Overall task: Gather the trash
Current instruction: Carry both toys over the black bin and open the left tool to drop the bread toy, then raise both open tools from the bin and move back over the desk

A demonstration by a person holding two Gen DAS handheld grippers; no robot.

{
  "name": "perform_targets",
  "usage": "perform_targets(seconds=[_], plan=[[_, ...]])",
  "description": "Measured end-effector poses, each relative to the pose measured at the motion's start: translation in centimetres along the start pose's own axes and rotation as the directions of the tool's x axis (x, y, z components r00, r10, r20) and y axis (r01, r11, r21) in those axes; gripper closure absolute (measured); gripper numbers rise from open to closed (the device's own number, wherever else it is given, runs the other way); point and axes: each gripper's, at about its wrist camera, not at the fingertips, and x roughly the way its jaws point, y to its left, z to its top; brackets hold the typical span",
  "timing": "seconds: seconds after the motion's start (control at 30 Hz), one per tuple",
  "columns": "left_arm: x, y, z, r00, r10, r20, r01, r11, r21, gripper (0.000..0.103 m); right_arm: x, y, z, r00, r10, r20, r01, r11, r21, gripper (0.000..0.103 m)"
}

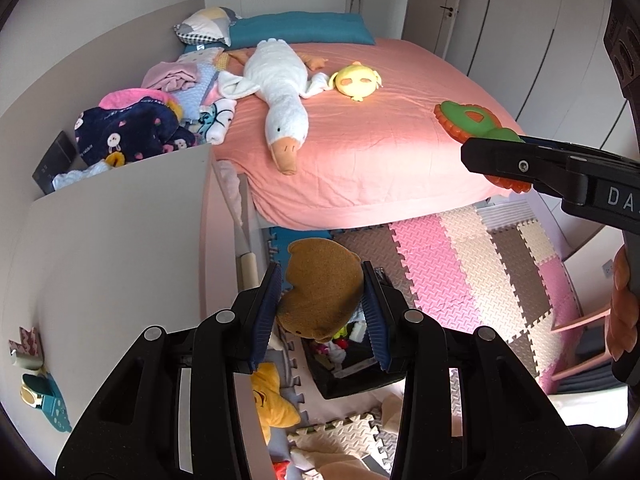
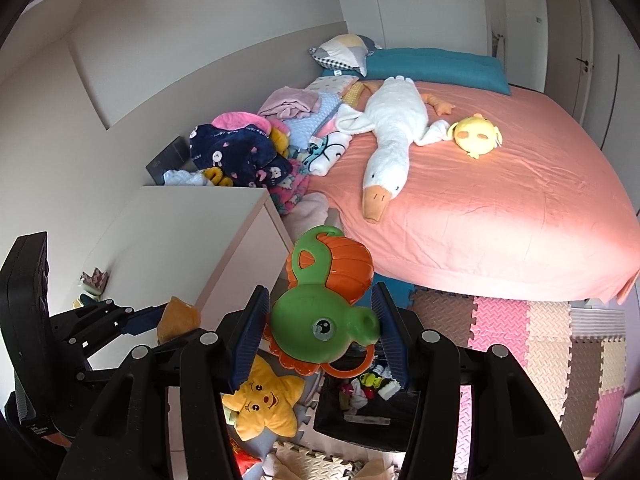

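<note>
My left gripper [image 1: 322,312] is shut on a brown plush toy [image 1: 320,284], held in the air above a black bin [image 1: 352,380] on the floor. My right gripper [image 2: 320,320] is shut on a green and orange plastic toy [image 2: 324,320] with a round eye, also over the black bin [image 2: 360,412], which holds small items. The right gripper [image 1: 500,160] and its toy [image 1: 472,120] appear at the right of the left wrist view. The left gripper [image 2: 136,320] with the brown plush [image 2: 176,316] shows at the left of the right wrist view.
A yellow star plush [image 2: 264,400] lies on the floor beside the bin. A pink bed [image 2: 500,208] carries a white goose plush [image 2: 392,132], a yellow plush [image 2: 478,136] and heaped clothes [image 2: 240,156]. A pale cabinet [image 2: 192,232] stands left. Foam mats [image 2: 520,340] cover the floor.
</note>
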Motion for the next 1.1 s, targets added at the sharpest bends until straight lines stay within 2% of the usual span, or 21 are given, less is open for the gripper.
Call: perform_targets(seconds=[0.13, 0.17, 0.2, 0.23, 0.27, 0.4, 0.63, 1.1], plan=[[0.7, -1.4, 0.1, 0.999, -0.036, -0.035, 0.037, 0.999, 0.037, 0.063, 0.0, -1.6, 0.2, 1.000, -0.025, -0.007, 0.025, 0.999, 0.035, 0.048], [0.9, -1.7, 0.1, 0.998, -0.041, -0.053, 0.043, 0.998, 0.050, 0.048, 0.1, -2.0, 0.3, 0.999, -0.043, -0.009, 0.043, 0.998, 0.043, 0.041], [1.0, -2.1, 0.1, 0.998, -0.032, -0.062, 0.035, 0.998, 0.061, 0.013, 0.0, -2.4, 0.4, 0.998, -0.070, -0.003, 0.070, 0.996, 0.054, 0.016], [0.9, -2.3, 0.0, 0.999, -0.006, -0.047, 0.010, 0.998, 0.067, 0.007, -0.3, -2.9, 0.5, 0.994, -0.104, 0.018, 0.102, 0.992, 0.072, 0.008], [0.8, -2.5, 0.0, 0.999, 0.014, -0.029, -0.011, 0.997, 0.077, 0.006, -0.7, -3.3, 0.6, 0.989, -0.137, 0.048, 0.132, 0.987, 0.091, 0.004], [1.2, -2.1, 0.1, 0.998, 0.033, -0.046, -0.029, 0.997, 0.066, 0.006, -1.8, -4.6, 0.8, 0.973, -0.208, 0.102, 0.195, 0.973, 0.126, 0.004], [1.1, -0.9, 0.1, 0.998, 0.044, -0.051, -0.042, 0.999, 0.027, 0.006, -1.9, -5.8, 0.9, 0.976, -0.192, 0.100, 0.175, 0.971, 0.162, 0.004], [0.2, 0.5, -0.5, 0.997, 0.064, -0.049, -0.064, 0.998, -0.008, 0.006, -1.6, -4.2, 1.5, 0.979, -0.169, 0.109, 0.153, 0.978, 0.145, 0.004]])
